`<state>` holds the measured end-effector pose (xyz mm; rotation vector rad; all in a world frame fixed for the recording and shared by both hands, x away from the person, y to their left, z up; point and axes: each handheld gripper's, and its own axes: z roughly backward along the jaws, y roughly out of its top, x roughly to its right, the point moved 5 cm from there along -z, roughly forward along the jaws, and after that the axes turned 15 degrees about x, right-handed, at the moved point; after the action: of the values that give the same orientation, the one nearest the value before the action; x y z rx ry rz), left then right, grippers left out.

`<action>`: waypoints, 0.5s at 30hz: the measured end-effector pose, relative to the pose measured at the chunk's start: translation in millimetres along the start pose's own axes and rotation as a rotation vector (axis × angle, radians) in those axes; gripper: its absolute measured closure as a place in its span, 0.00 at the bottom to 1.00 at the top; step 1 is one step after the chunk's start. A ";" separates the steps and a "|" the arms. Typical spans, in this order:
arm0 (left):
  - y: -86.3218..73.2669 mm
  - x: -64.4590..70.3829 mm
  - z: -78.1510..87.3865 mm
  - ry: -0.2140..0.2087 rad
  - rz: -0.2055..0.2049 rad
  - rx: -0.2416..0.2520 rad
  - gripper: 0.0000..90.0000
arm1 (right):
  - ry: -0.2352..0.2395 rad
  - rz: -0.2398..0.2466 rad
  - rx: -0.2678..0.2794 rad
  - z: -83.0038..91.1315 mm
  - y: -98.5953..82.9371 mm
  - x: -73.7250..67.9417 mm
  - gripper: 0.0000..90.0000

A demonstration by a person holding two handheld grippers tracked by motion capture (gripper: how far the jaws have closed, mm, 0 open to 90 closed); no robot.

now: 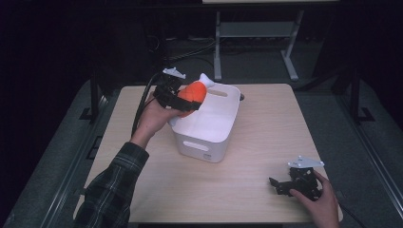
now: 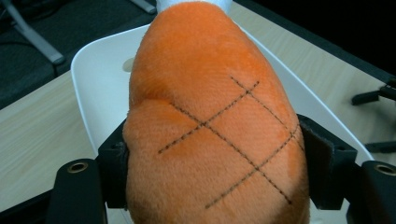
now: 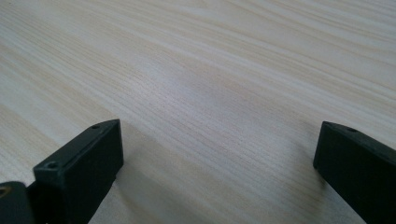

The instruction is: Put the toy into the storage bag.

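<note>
An orange plush toy [image 1: 192,93] with a white tip and stitched cross lines [image 2: 210,121] is held over the left rim of a white plastic bin [image 1: 209,126]. My left gripper [image 1: 183,102] is shut on the plush toy, its jaws pressing both sides [image 2: 212,163]. My right gripper [image 1: 280,185] rests low over the light wooden table [image 1: 266,118] at the front right, open, with bare wood between its jaws [image 3: 212,158].
The bin stands mid-table with handle slots in its walls. Metal table legs [image 1: 217,45] rise behind the table on a dark floor. Bare wood lies to the right of the bin and along the front edge.
</note>
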<state>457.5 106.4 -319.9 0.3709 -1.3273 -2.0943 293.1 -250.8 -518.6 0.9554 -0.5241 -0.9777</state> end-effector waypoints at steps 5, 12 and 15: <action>-5.2 -7.2 -13.8 0.043 0.029 -0.018 0.29 | 0.000 0.003 0.001 -0.1 0.0 0.3 0.01; -8.9 -13.2 -26.8 0.079 0.062 -0.020 0.29 | 0.000 0.004 0.002 -0.2 0.0 0.4 0.01; -10.0 -13.5 -31.1 0.093 0.064 -0.023 0.28 | 0.000 0.002 0.000 -0.1 -0.1 0.2 0.01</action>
<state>481.0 95.9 -344.1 0.4057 -1.2441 -2.0133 293.3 -251.0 -518.7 0.9550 -0.5252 -0.9758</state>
